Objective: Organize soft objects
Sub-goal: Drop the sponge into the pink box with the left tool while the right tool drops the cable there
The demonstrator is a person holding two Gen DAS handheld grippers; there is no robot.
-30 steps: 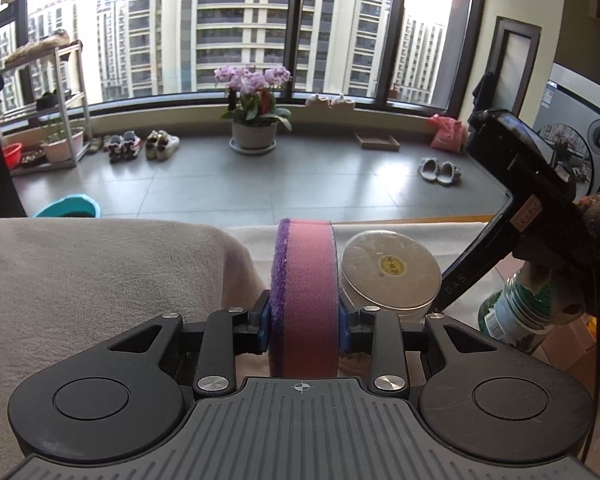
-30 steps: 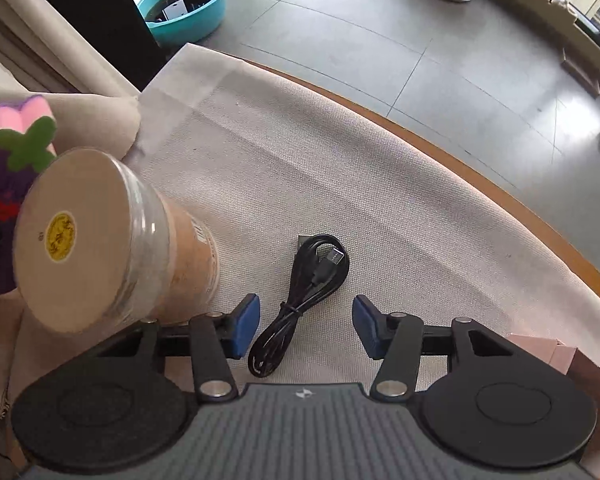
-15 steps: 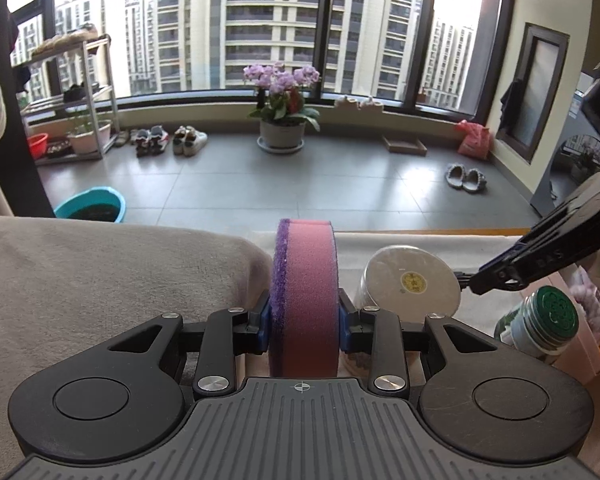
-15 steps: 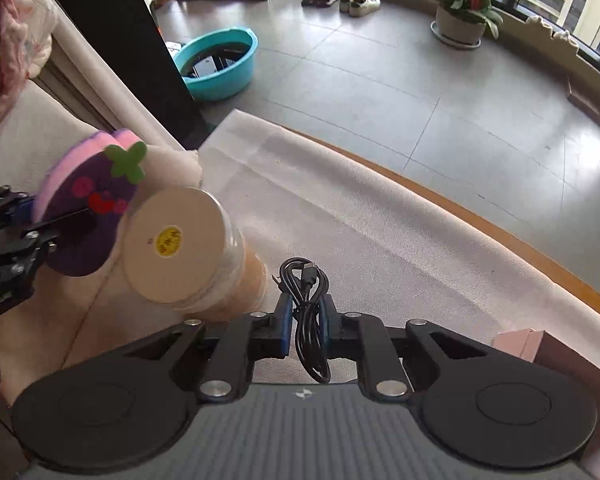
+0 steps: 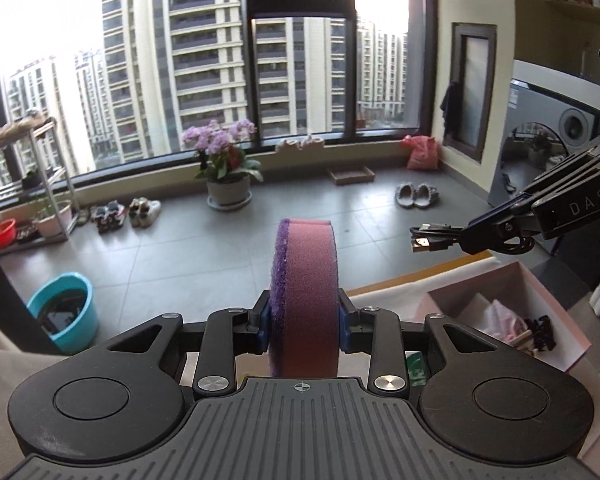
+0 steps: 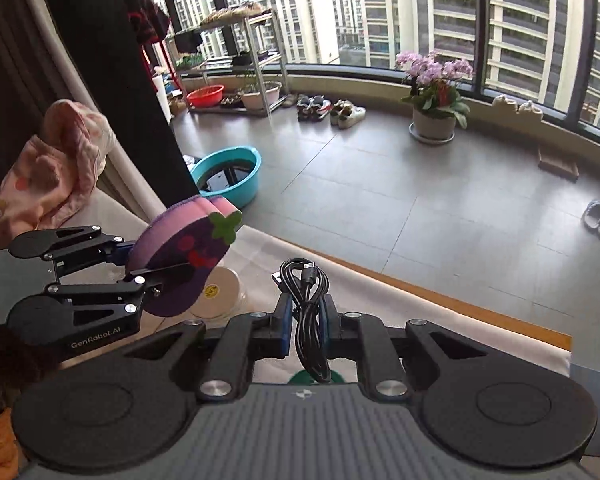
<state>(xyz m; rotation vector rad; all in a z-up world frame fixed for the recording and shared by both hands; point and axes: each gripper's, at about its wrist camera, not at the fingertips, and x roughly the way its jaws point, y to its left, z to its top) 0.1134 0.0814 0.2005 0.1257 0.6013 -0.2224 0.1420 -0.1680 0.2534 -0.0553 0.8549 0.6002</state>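
My left gripper [image 5: 303, 326] is shut on a pink and purple eggplant-shaped sponge [image 5: 305, 296] and holds it on edge, up in the air. In the right wrist view the left gripper [image 6: 140, 264] shows at the left with the sponge [image 6: 184, 264] in it. My right gripper [image 6: 306, 320] is shut on a coiled black USB cable [image 6: 306, 304] and holds it above the cloth-covered table [image 6: 380, 304]. In the left wrist view the right gripper [image 5: 472, 228] shows at the right with the cable [image 5: 432, 238] sticking out.
A pink box [image 5: 540, 292] with small items stands at the right of the table. A jar with a pale lid [image 6: 220, 296] stands under the sponge. A green-lidded bottle [image 6: 316, 378] sits below the right gripper. A pink cloth [image 6: 56, 168] lies at the left.
My right gripper closed on the black cable and lifted it off the table. Both grippers have risen and tilted up toward the window, the left one still holding the sponge.
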